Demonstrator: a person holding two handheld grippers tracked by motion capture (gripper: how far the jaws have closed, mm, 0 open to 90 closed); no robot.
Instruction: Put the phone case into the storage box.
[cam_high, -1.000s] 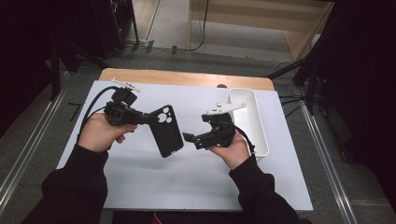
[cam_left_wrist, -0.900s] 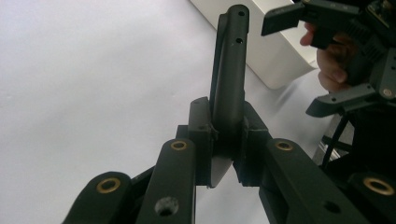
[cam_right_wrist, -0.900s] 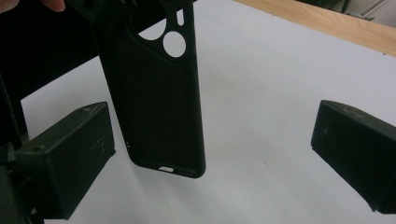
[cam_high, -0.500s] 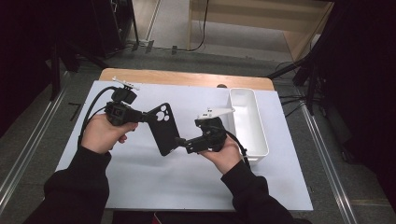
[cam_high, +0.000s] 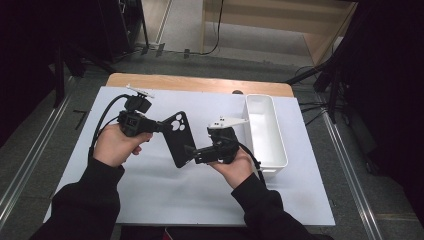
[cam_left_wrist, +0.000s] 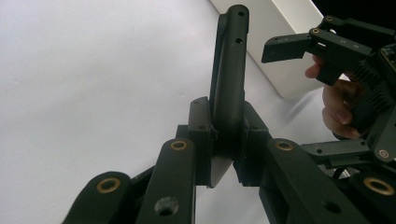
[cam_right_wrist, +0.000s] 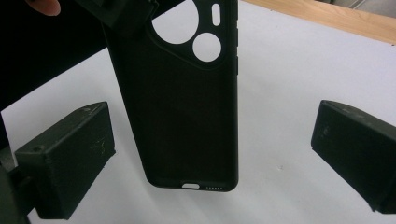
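A black phone case (cam_high: 179, 139) with round camera holes is held above the white table mat. My left gripper (cam_high: 161, 127) is shut on its camera-hole end; in the left gripper view the case (cam_left_wrist: 229, 79) stands edge-on, clamped between the two jaws (cam_left_wrist: 225, 140). My right gripper (cam_high: 191, 154) is open at the case's lower end. In the right gripper view the case (cam_right_wrist: 182, 107) hangs between the two wide-apart jaws (cam_right_wrist: 212, 151) without touching either, its charging-port end lowest.
A white rectangular tray (cam_high: 280, 150) lies on the mat to the right of my right hand. The white mat (cam_high: 150, 200) covers the table, with a wooden strip (cam_high: 200, 84) along its far edge. Dark stands and cables surround the table.
My right gripper has moved left from beside the tray until its open jaws flank the case's lower end. My left gripper has kept hold of the case, shifting it slightly.
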